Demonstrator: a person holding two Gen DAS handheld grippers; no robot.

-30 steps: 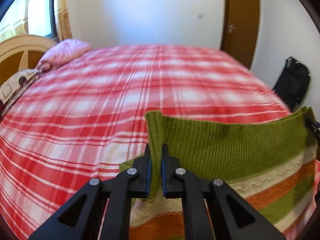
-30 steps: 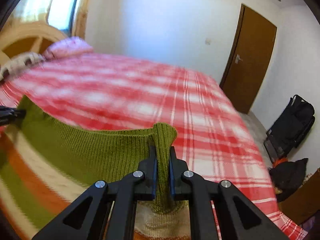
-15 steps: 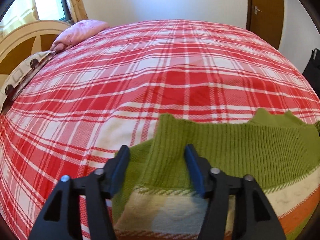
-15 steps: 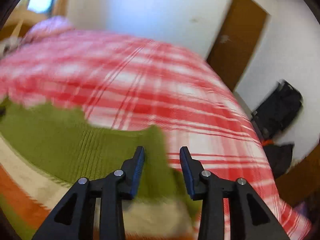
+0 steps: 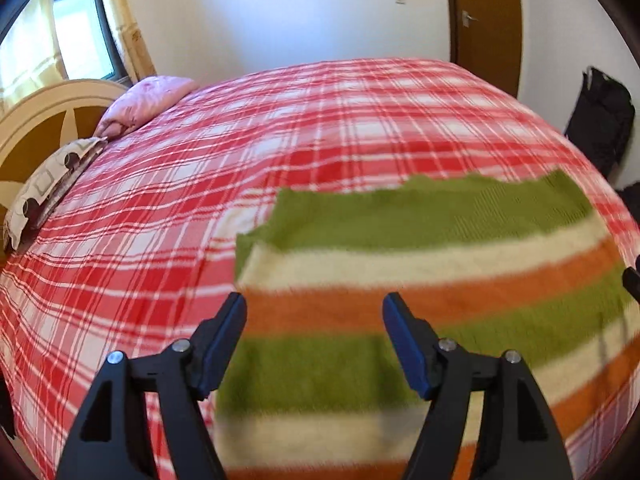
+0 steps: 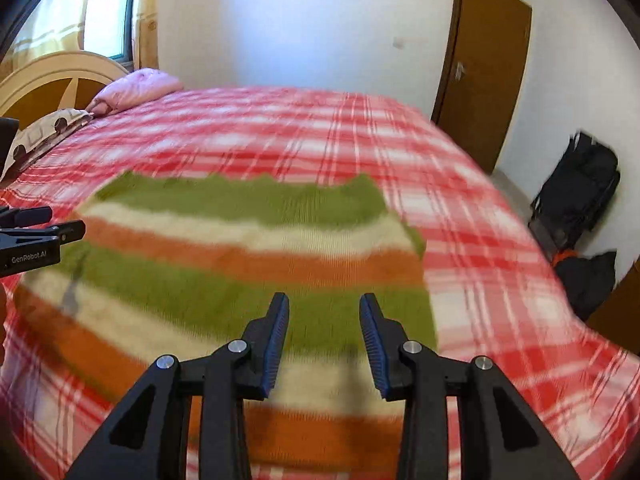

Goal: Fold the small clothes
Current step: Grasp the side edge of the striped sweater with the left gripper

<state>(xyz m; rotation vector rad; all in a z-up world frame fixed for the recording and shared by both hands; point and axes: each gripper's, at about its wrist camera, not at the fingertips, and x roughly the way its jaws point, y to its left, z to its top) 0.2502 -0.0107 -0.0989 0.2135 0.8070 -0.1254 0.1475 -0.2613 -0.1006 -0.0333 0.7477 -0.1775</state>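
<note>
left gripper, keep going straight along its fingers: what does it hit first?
Probably the striped sweater lying on the bed. The left gripper points down at its orange and green bands, jaws open and just widened, nothing between them. Depth is unclear through the blur.

The red plaid bedspread (image 5: 320, 128) lies bare beyond the striped knit garment (image 5: 420, 280), open to passage. Pillows (image 5: 148, 100) and a headboard (image 5: 44, 112) bound the far left; a black bag (image 6: 576, 196) stands off the bed's right side.
</note>
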